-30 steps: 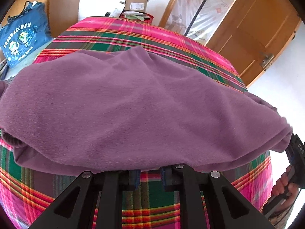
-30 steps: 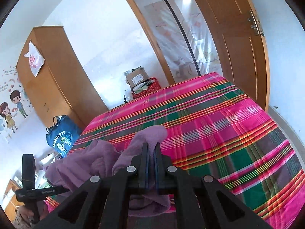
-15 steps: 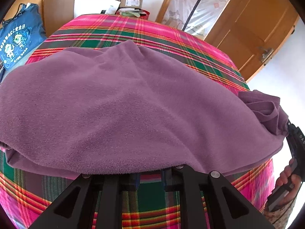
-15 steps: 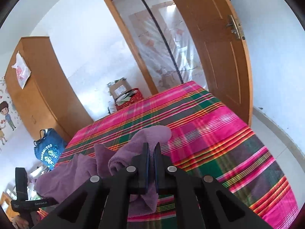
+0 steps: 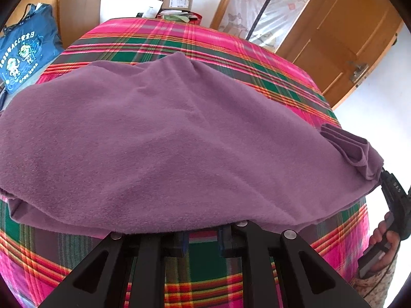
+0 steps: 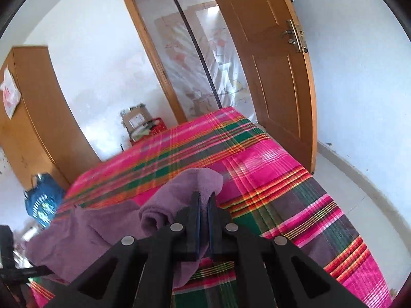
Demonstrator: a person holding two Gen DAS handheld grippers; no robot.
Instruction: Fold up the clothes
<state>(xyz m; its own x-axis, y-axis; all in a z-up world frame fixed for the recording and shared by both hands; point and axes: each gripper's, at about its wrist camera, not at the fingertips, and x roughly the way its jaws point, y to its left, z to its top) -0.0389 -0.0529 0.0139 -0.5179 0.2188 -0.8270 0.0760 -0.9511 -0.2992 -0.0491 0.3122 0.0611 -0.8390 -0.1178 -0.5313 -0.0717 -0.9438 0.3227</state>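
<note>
My right gripper (image 6: 204, 200) has its jaws clamped on a bunched fold of the purple garment (image 5: 167, 138), spread mid-frame over the plaid bed (image 5: 269, 66). The garment's hem hides my left gripper (image 5: 200, 233) fingertips: narrow gap, grip unclear.

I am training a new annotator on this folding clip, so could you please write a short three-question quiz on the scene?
1. True or false: the right gripper is shut on the purple garment.
2. What lies under the garment: A a bare floor, B a plaid bedspread, C a wooden desk?
3. What colour is the bag by the wardrobe?

Key: 1 true; 2 B; 3 blue.
</note>
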